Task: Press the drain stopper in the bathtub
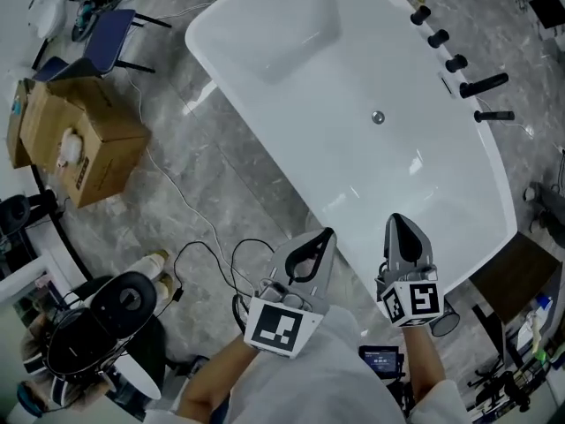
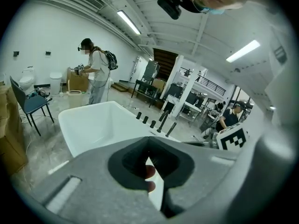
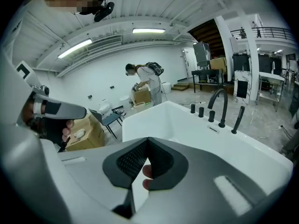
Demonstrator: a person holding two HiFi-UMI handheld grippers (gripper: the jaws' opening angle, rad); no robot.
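Note:
The white bathtub (image 1: 291, 25) runs diagonally across the head view. Its small round metal drain stopper (image 1: 378, 117) lies on the tub floor near the middle. Both grippers hover outside the tub's near rim, well short of the stopper. My left gripper (image 1: 328, 232) is shut with nothing in it, its tips over the floor beside the rim. My right gripper (image 1: 395, 219) is also shut and empty, its tips just over the rim. In the left gripper view the closed left gripper (image 2: 148, 138) points over the tub (image 2: 98, 120); the right gripper (image 3: 148, 139) likewise faces the tub (image 3: 187, 120). The stopper is hidden in both gripper views.
Black faucet fittings (image 1: 459, 64) line the tub's far right rim. A cardboard box (image 1: 84, 140) and a blue chair (image 1: 106, 38) stand left of the tub. Cables (image 1: 212, 246) trail over the grey floor. A person with a backpack (image 2: 96, 73) stands beyond the tub.

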